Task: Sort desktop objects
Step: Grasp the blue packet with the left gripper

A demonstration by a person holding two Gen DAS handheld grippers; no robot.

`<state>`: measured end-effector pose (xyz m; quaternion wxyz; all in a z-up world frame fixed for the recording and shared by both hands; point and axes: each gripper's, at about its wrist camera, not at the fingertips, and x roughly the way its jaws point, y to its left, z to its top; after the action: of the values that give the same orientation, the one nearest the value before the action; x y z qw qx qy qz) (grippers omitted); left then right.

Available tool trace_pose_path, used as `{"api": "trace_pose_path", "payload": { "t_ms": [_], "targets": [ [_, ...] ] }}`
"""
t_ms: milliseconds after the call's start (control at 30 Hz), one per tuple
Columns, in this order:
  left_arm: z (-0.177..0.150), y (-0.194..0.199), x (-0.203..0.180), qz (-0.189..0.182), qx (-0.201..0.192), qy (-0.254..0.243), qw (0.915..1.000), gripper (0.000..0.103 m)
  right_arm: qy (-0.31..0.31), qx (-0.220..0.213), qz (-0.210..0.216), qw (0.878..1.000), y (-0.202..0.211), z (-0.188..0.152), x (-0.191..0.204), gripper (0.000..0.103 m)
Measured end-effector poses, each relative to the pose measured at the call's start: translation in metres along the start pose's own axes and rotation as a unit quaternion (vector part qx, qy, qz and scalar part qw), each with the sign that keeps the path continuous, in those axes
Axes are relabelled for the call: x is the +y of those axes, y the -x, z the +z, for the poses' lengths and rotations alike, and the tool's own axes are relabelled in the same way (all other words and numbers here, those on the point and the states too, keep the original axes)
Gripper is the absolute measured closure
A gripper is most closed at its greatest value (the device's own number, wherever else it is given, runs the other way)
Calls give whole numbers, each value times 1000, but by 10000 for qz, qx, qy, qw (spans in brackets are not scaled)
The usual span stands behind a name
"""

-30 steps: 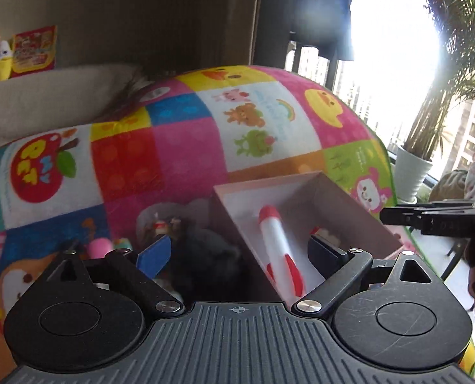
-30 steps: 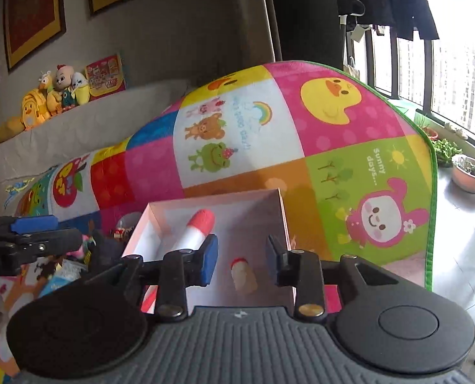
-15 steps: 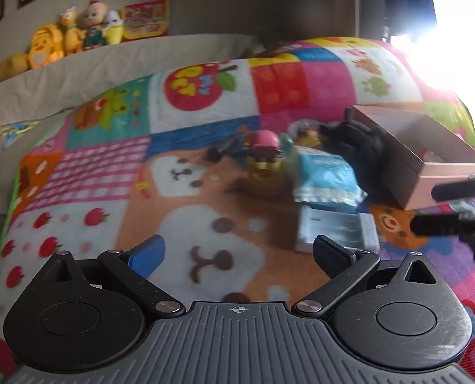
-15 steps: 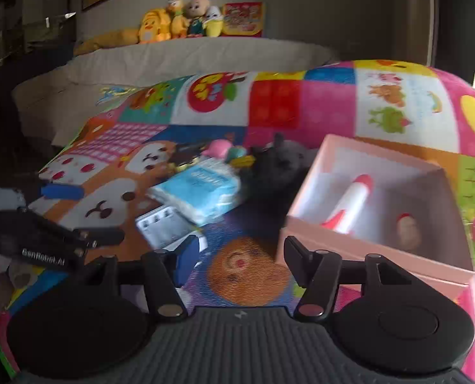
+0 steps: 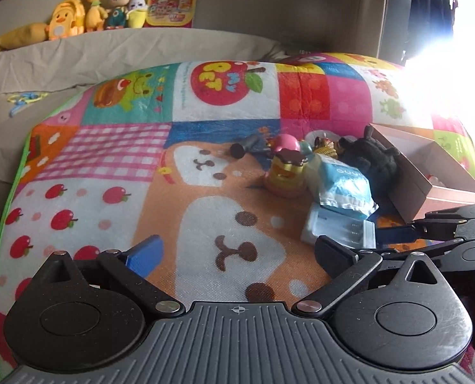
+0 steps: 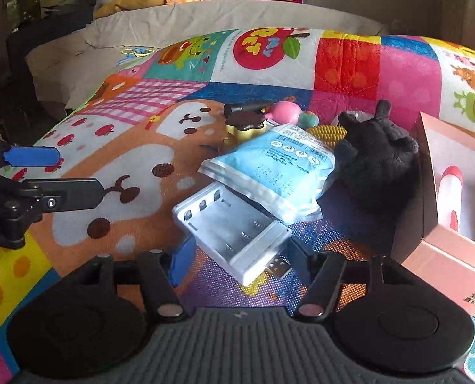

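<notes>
A white battery charger (image 6: 234, 228) with a USB plug lies on the colourful mat, under the edge of a blue packet (image 6: 269, 172). My right gripper (image 6: 240, 257) is open, its fingers on either side of the charger's near end. My left gripper (image 5: 237, 251) is open and empty over the bear print; it also shows in the right wrist view (image 6: 45, 172). A black plush (image 6: 376, 153), a yellow pudding toy (image 5: 285, 172) and a pink ball (image 6: 285, 112) lie behind. The pink box (image 6: 455, 224) holds a red-and-white rocket toy (image 6: 450, 198).
A corn toy (image 6: 327, 132) and a dark cylinder (image 6: 243, 108) lie among the pile. A grey sofa back (image 5: 125, 48) with plush toys (image 5: 93, 9) runs behind the mat. The mat's green edge (image 5: 0, 224) is at the left.
Both grippers have swung left from the box and come down towards the pile. My right gripper now straddles the charger's near end; the left has dropped lower over the bear print.
</notes>
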<state>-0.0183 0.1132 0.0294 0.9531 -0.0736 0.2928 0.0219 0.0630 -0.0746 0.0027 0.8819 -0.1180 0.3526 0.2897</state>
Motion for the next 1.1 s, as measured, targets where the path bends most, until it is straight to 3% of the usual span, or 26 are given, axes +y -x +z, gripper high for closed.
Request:
{"api": "trace_pose_path", "payload": {
  "t_ms": [33,67,200,367,433,500,567,600,667,800,867,1000,1067,1100],
  "targets": [
    [0,-1,-2,-51,22,-7,10000,0,8,29,18,10000,4,-1,-1,63],
    [-1,-1,-5,-100,36,-34,9999,0,65,62,40,10000,9,-3,-1,67],
    [-3,-1,-17,-251,73,-235,9994,0,344,138,143,9992,38,-25,-2,69],
    [-5,-5,-35,-433,185,-458,9978,0,777,282,-37,9966,84,-62,-18,68],
    [-5,-8,-45,-504,220,-538,9970,0,903,205,-549,9942,99,-75,-32,60],
    [-5,-13,-57,-563,238,-650,9960,0,778,129,-1438,9865,106,-83,-50,51],
    [-4,-17,-69,-614,208,-824,9945,0,325,7,-2101,9771,111,-88,-71,40],
    [-3,-20,-76,-607,174,-934,9936,0,-17,-80,-2170,9761,115,-91,-81,35],
    [2,-26,-88,-586,76,-1157,9915,0,-876,-323,-2014,9750,124,-97,-100,25],
    [24,-47,-111,-413,-205,-1413,9889,0,-2051,-902,-1616,9611,127,-114,-118,20],
    [34,-59,-121,-395,-203,-1529,9872,0,-2381,-1075,-1474,9540,124,-120,-121,19],
    [37,-86,-141,-187,-174,-1903,9814,1,-2449,-1278,-1462,9499,127,-124,-121,12],
    [35,-97,-146,-74,-113,-2061,9784,14,-2501,-1345,-1439,9480,127,-124,-122,11],
    [34,-102,-146,-24,-14,-2098,9777,33,-2525,-1345,-1430,9475,127,-125,-122,11]
  ]
}}
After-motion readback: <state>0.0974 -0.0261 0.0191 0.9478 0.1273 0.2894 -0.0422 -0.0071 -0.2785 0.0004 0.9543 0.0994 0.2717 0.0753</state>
